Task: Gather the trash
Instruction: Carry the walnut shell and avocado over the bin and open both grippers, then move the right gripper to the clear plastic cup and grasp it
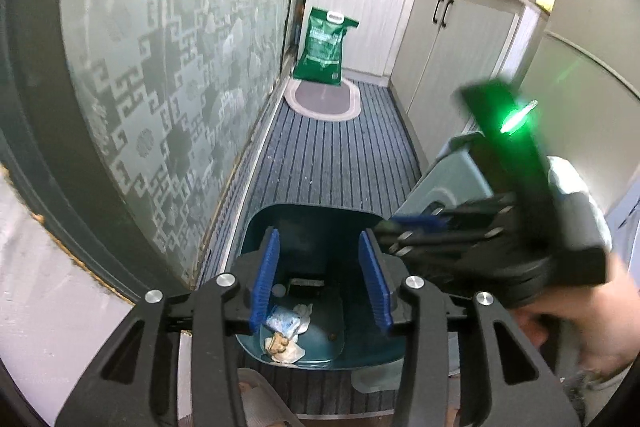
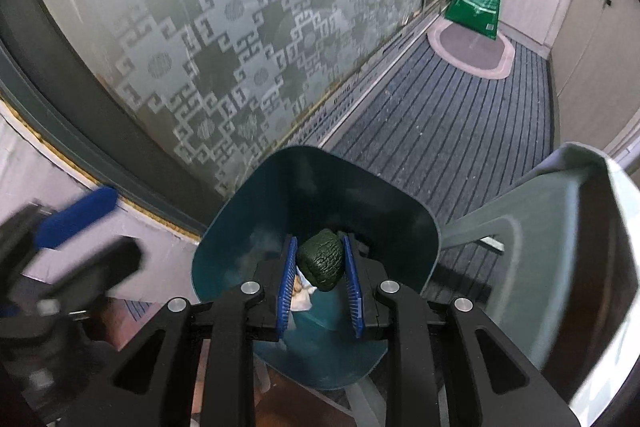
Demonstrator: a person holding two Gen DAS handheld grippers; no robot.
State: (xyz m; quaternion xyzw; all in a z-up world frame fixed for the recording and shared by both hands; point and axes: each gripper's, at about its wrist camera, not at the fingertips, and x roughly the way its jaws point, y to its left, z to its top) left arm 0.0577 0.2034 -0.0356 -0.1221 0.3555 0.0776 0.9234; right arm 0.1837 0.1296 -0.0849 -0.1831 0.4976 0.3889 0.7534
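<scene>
Right now the right gripper (image 2: 320, 287) is clamped on a dark green lump (image 2: 321, 259), which is held just above the open mouth of the teal bin (image 2: 408, 227). The lump is bumpy and wrinkled, a bit like old fruit skin, and what it really is cannot be told. The left gripper (image 1: 320, 279) is held over the same bin with its blue pads wide apart and nothing between them. Some trash (image 1: 286, 327) is already seen at the bottom of the bin: a pale crumpled wrapper, some white paper and a small brown piece. So part of the job looks done, and the lump is judged to be the next thing to be dropped in. A grey lid (image 2: 568, 227) is seen tipped up beside the bin. Further off, no more trash is seen on the striped mat (image 1: 340, 155). At the far end a green bag (image 1: 322, 47) is stood on a small oval rug (image 1: 322, 99).
</scene>
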